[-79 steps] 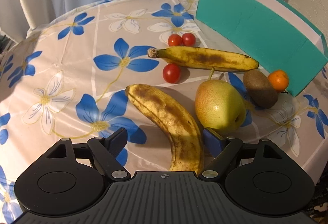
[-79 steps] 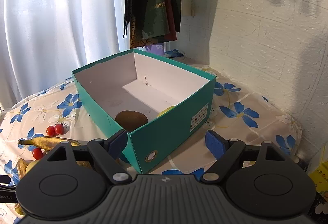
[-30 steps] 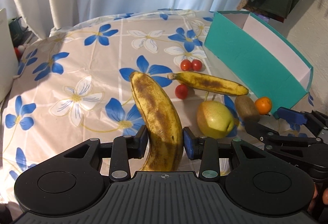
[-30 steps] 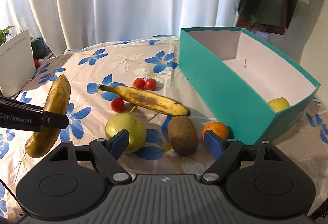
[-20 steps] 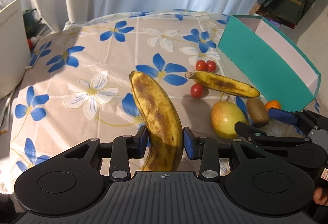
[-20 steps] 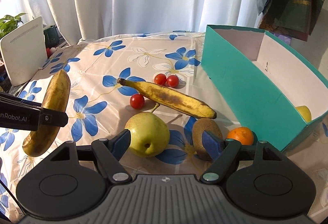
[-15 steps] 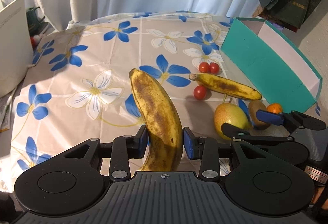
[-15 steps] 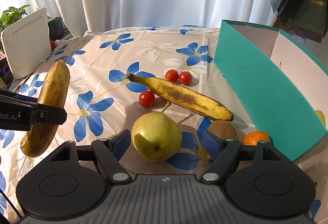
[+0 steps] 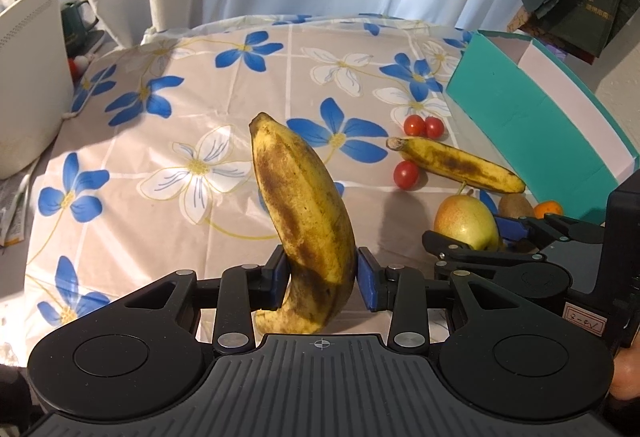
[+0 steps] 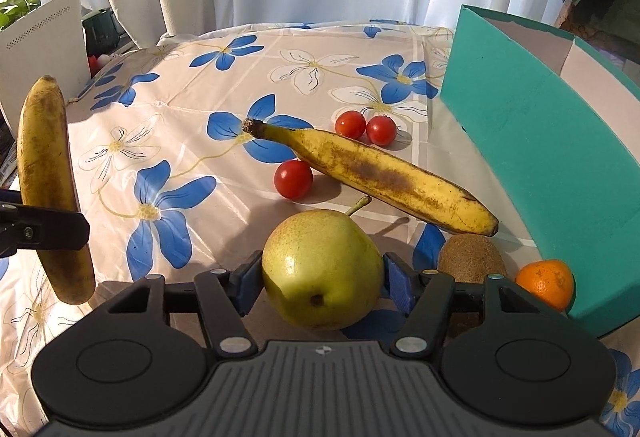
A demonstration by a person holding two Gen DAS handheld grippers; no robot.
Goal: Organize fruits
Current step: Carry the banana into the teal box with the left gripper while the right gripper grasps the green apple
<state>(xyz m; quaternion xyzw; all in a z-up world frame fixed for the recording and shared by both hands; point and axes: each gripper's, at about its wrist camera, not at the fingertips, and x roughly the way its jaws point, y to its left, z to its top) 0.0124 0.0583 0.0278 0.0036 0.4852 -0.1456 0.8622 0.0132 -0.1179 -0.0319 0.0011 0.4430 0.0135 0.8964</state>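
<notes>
overhead, left gripper [image 9: 320, 279] jaws pinch banana [image 9: 304, 209]; right gripper [image 10: 322, 283] jaws flank pear [image 10: 322, 269]; floral tablecloth [image 9: 168, 125].

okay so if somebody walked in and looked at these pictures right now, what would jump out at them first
First, the big spotted banana clamped between the left gripper fingers, held up above the flowered tablecloth. Next, the yellow-green pear sitting between the right gripper fingers, with a second banana and three cherry tomatoes behind it, beside the teal box.

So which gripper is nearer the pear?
Right. The right gripper has its fingers on either side of the pear; the left gripper, off to its left, grips a banana.
</notes>
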